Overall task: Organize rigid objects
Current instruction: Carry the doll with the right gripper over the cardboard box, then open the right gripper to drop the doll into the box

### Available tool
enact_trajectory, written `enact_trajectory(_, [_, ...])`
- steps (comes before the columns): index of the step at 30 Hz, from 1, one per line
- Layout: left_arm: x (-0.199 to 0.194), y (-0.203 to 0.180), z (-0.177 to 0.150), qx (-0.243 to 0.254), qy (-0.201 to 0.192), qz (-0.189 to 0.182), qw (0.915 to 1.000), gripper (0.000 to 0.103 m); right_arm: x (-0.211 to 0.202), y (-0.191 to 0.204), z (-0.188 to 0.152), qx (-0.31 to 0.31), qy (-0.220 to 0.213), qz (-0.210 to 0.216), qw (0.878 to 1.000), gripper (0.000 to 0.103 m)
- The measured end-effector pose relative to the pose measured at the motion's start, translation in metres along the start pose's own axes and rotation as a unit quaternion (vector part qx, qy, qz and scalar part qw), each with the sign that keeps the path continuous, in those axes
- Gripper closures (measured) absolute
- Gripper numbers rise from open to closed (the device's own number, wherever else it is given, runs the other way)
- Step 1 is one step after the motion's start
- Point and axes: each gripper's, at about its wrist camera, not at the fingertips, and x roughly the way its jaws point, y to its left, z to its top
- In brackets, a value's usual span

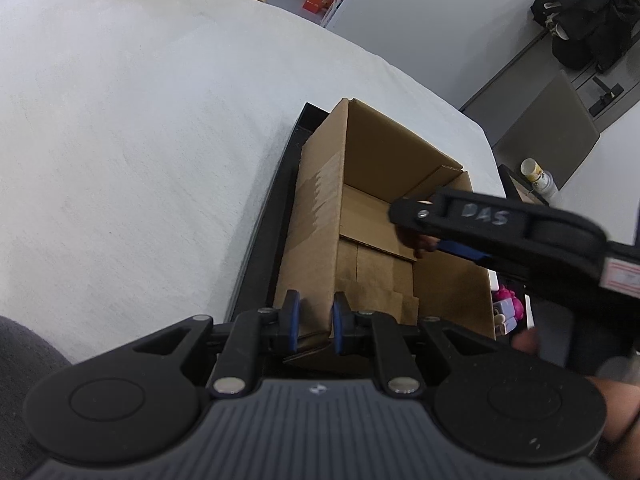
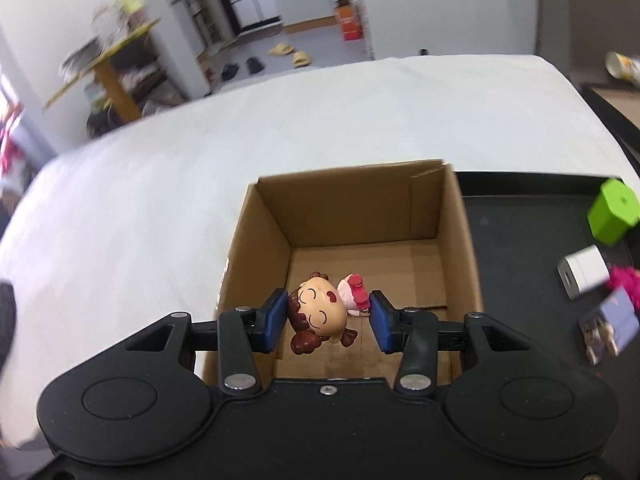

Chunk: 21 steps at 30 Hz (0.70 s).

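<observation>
I have one cardboard box standing at the left end of one black tray on the white-covered table, and as far as I can see its floor is bare, so I judge nothing is packed yet. My left gripper is clenched on the box's near wall, steadying it. My right gripper is closed on one doll figurine, its head between the blue pads, and carries it over the box's open top; whether it has reached the floor I cannot tell. I judge this the first item going in. Left on the tray, by my count: one green block, one white charger-like cube, one magenta toy and one small blue-fronted item, too blurred to name. That makes four to go.
</observation>
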Motion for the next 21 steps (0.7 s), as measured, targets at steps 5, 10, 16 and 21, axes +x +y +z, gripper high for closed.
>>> enact_trajectory(5, [-0.001,0.003,0.000,-0.003,0.001,-0.003,1.0000,0.087,0.009,0.006,0.004,-0.041,0.009,-0.003,0.999,0.059])
enact_trajectory(10, [-0.003,0.007,0.000,-0.016,0.001,-0.005,0.9999,0.087,0.007,0.013,0.012,-0.065,-0.004,0.014,0.998,0.058])
enact_trajectory(16, [-0.003,0.009,0.000,-0.021,0.002,-0.007,0.9997,0.087,-0.006,0.016,0.014,-0.069,-0.034,0.023,0.997,0.038])
enact_trajectory(21, [-0.003,0.008,0.000,-0.023,-0.002,-0.004,0.9997,0.087,-0.018,0.003,0.006,-0.050,-0.015,0.021,0.998,0.032])
